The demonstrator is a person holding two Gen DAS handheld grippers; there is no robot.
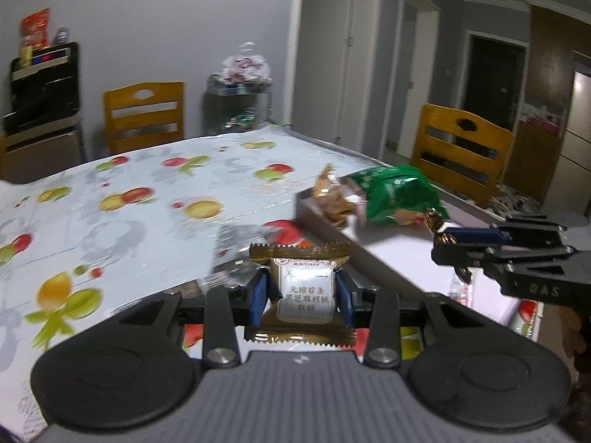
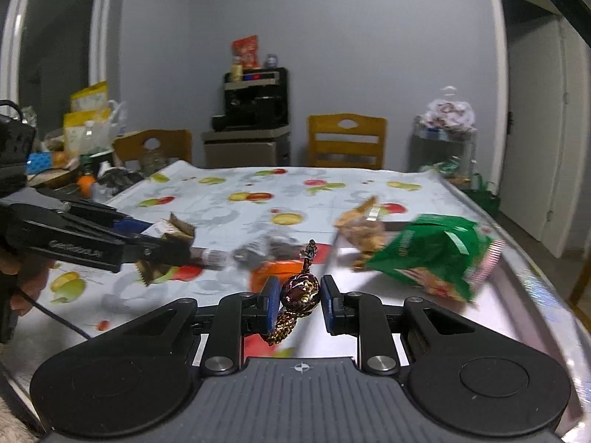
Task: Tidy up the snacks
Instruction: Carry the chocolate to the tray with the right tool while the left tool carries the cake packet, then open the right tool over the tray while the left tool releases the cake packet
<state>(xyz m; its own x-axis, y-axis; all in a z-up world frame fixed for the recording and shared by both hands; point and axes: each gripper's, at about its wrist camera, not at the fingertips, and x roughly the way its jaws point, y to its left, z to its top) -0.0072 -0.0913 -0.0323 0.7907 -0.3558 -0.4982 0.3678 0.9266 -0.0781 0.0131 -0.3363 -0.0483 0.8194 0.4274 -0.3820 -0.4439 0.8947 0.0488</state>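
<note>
My left gripper (image 1: 301, 295) is shut on a brown-and-white wrapped cake snack (image 1: 304, 291), held above the fruit-print table; it also shows in the right wrist view (image 2: 173, 238) at the left. My right gripper (image 2: 298, 297) is shut on a round dark-red foil candy (image 2: 300, 289) with twisted ends; in the left wrist view it (image 1: 448, 243) is at the right over the tray. A metal tray (image 1: 391, 247) holds a green snack bag (image 1: 395, 195) and a tan wrapped snack (image 1: 332, 199); the bag (image 2: 432, 251) and the tan snack (image 2: 364, 232) also show in the right wrist view.
A fruit-print tablecloth (image 1: 140, 199) covers the table. Loose wrapped snacks (image 2: 266, 251) lie near the tray's left edge. Wooden chairs (image 1: 144, 114) (image 1: 461, 147) stand at the far side and right. A cluttered pile (image 2: 74, 155) sits at the table's far left.
</note>
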